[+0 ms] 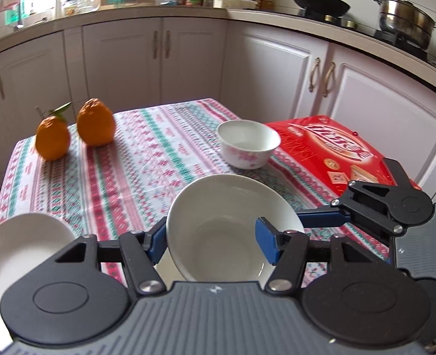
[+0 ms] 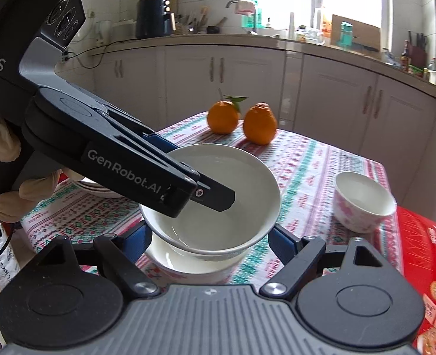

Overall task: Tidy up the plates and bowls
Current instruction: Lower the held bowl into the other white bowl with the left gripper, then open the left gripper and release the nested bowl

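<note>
My left gripper (image 1: 210,239) is shut on the rim of a plain white bowl (image 1: 224,224), one finger inside and one outside, and holds it tilted above the table. In the right wrist view that held bowl (image 2: 218,177) hangs just over a second white bowl (image 2: 176,261) resting on the patterned cloth. My right gripper (image 2: 211,240) stands open, its blue fingers (image 2: 281,244) spread below the held bowl's rim, their tips hidden. A small bowl with pink flowers (image 1: 249,143) sits further right. White plates (image 2: 99,190) lie stacked at the left.
Two oranges (image 1: 95,124) stand at the far left of the table (image 1: 147,153). A flat red box (image 1: 333,148) lies along its right edge. White cabinets and a cluttered counter surround the table. A gloved hand (image 2: 2,145) grips the left gripper's handle.
</note>
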Demonstrator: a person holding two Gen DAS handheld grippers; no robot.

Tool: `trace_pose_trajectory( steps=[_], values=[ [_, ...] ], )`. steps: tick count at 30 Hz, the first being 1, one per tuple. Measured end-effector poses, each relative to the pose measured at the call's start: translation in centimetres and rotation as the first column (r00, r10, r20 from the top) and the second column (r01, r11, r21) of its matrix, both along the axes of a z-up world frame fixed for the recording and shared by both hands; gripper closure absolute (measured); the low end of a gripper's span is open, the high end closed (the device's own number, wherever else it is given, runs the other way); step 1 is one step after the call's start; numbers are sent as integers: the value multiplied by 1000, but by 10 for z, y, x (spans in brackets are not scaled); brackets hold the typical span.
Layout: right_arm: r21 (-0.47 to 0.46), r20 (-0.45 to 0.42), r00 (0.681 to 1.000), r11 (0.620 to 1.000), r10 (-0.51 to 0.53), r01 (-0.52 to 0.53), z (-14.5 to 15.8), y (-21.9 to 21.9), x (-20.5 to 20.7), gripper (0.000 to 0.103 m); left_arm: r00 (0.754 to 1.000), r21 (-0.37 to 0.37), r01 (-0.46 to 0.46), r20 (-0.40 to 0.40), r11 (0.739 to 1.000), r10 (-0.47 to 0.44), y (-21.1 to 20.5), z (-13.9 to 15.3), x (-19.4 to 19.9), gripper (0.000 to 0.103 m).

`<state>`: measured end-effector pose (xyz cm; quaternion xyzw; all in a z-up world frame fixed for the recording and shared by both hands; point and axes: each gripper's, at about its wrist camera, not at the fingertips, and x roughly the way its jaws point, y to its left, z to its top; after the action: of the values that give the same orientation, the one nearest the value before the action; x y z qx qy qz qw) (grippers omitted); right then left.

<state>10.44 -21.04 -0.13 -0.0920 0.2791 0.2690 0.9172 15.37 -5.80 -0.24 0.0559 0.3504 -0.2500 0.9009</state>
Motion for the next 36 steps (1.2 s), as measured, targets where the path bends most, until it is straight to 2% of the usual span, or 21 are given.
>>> trace_pose_trajectory(
  steps=[17, 31, 36],
  values=[
    [-13, -61, 998, 999, 32, -33, -14, 11, 11, 14, 997, -26, -24, -70, 999, 22, 15, -26, 9, 43],
    [-16, -74, 997, 999, 27, -28, -18, 9, 13, 14, 998, -47, -14, -68, 999, 11, 16, -30, 10, 43],
    [-11, -76, 997, 1000, 25, -25, -19, 9, 13, 14, 997, -64, -5, -72, 998, 0, 18, -30, 11, 37]
  ],
)
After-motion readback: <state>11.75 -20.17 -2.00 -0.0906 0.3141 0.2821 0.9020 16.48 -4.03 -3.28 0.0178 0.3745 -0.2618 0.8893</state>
